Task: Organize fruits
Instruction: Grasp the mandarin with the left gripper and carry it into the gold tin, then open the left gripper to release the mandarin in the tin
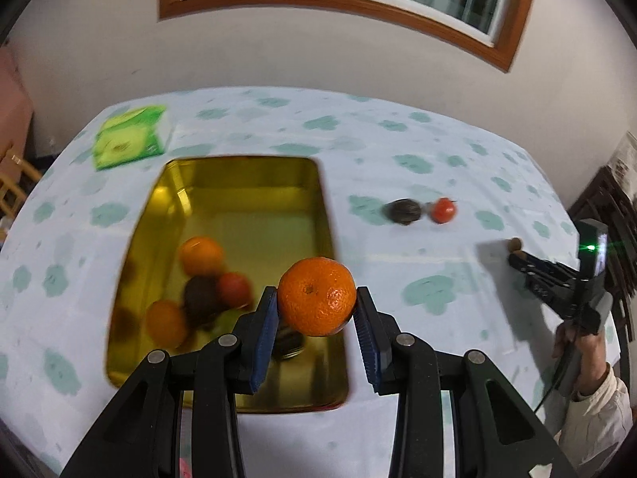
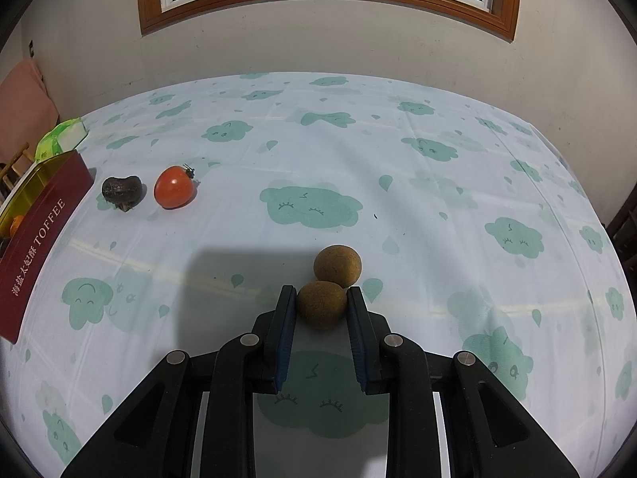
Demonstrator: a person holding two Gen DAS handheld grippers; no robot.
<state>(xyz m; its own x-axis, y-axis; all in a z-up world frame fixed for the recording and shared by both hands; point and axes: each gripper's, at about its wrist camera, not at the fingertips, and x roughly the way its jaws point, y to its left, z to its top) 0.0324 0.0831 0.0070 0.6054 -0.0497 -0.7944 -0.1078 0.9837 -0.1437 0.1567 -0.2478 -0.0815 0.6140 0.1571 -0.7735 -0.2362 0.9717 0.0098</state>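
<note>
Now left gripper (image 1: 316, 302) w/ orange (image 1: 316, 302) over tin's (image 1: 239, 167) right edge

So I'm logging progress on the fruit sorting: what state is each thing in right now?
Left tongs: shut on the orange.
Orange: held above the tin.
Gold tin: open, several fruits inside.
Right tongs: shut on the near brown fruit.
Near brown fruit: gripped, at the tablecloth.
Far brown fruit: loose on the cloth, right behind the gripped one.
Tomato: loose on the cloth.
Dark fruit: loose, beside the tomato.
</note>
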